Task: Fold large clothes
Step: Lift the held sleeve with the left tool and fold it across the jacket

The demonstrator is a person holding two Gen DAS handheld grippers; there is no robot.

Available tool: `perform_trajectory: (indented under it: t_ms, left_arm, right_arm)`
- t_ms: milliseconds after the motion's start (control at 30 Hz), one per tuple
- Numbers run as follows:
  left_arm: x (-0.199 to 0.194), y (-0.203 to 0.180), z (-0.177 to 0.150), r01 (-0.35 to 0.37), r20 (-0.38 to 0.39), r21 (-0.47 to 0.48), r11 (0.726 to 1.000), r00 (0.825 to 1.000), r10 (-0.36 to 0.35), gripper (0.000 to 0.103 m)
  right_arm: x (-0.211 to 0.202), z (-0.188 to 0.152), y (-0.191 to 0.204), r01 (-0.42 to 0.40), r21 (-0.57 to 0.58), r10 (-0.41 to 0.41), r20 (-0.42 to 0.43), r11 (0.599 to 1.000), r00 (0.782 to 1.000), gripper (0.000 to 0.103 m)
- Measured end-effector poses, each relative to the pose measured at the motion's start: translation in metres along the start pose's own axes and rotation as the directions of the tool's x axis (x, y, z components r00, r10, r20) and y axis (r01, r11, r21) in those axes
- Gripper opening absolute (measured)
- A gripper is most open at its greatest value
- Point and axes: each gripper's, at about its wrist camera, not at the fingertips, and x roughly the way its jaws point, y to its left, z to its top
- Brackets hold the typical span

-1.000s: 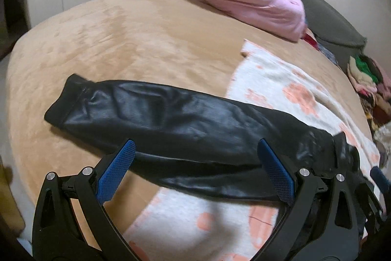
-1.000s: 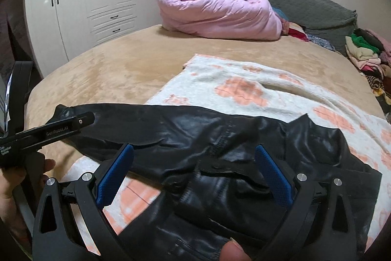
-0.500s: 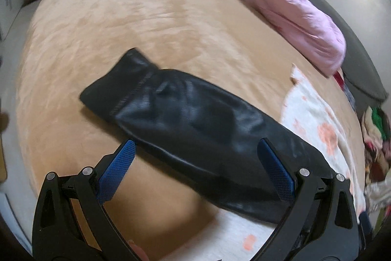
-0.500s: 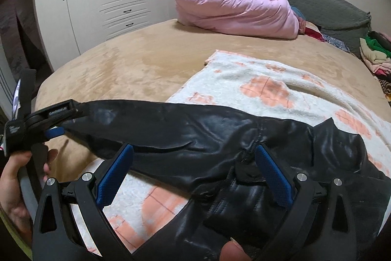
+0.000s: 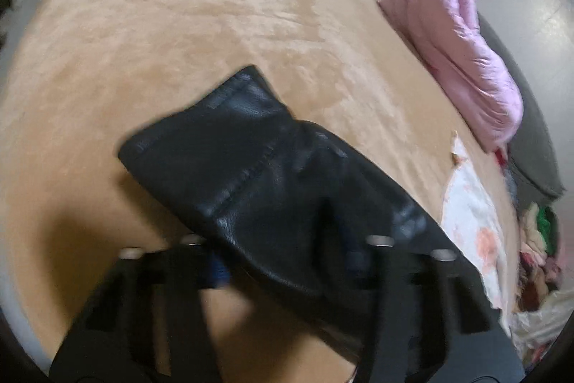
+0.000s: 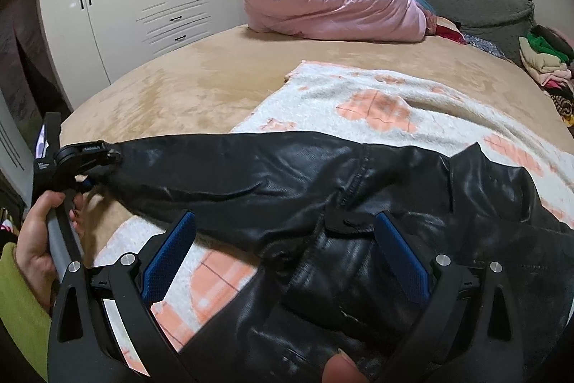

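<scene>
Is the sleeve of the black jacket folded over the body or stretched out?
Stretched out. The sleeve runs straight sideways from the black jacket across the bed, not over it.

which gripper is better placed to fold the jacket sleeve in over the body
Left. The left hand-held gripper is at the sleeve cuff, its jaws closing with the leather between them. The right hand-held gripper hovers open over the black jacket near the shoulder, gripping nothing.

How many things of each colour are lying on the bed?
Black: 1, the leather jacket
Pink: 1, the rolled quilt
White with orange patches: 1, the blanket
Mixed colours: 1, the pile of clothes
Total: 4
</scene>
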Motion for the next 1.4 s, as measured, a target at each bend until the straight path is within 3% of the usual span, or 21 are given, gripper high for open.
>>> perform_trajectory:
  t_ms: [133,333,400,600,667,800,1167,1400]
  left_arm:
    - [-0.010,-0.007,0.001,0.040,0.027,0.029,0.999,0.999,-0.040,0.007]
    - [-0.047,-0.024,0.003,0.151,0.111,0.078,0.985,0.981,-0.159,0.002]
    - [-0.061,-0.031,0.002,0.194,0.134,0.092,0.977,0.970,-0.205,0.001]
    - [-0.123,-0.071,-0.010,0.322,0.208,0.199,0.925,0.909,-0.361,0.001]
    - [-0.143,-0.094,-0.018,0.352,0.210,0.259,0.900,0.889,-0.408,0.001]
    - [-0.168,-0.139,-0.036,0.374,0.193,0.366,0.852,0.865,-0.462,0.001]
    - [-0.209,-0.226,-0.088,0.406,0.113,0.541,0.737,0.833,-0.542,0.000]
    - [-0.223,-0.274,-0.136,0.439,0.017,0.655,0.615,0.805,-0.593,0.000]
  right_arm:
    - [-0.008,-0.011,-0.009,0.002,0.028,-0.002,0.003,1.000,1.000,0.099]
    - [-0.030,-0.036,-0.033,0.032,0.096,-0.034,0.013,0.995,0.999,0.099]
    - [-0.036,-0.046,-0.044,0.039,0.130,-0.040,0.007,0.991,0.999,0.099]
    - [-0.062,-0.063,-0.069,0.077,0.177,-0.080,0.006,0.981,0.997,0.099]
    - [-0.075,-0.066,-0.079,0.082,0.200,-0.089,0.027,0.976,0.996,0.099]
    - [-0.095,-0.071,-0.099,0.092,0.255,-0.109,0.056,0.963,0.992,0.099]
    - [-0.143,-0.093,-0.145,0.108,0.359,-0.160,0.117,0.927,0.980,0.099]
    - [-0.172,-0.106,-0.180,0.117,0.438,-0.204,0.156,0.891,0.967,0.099]
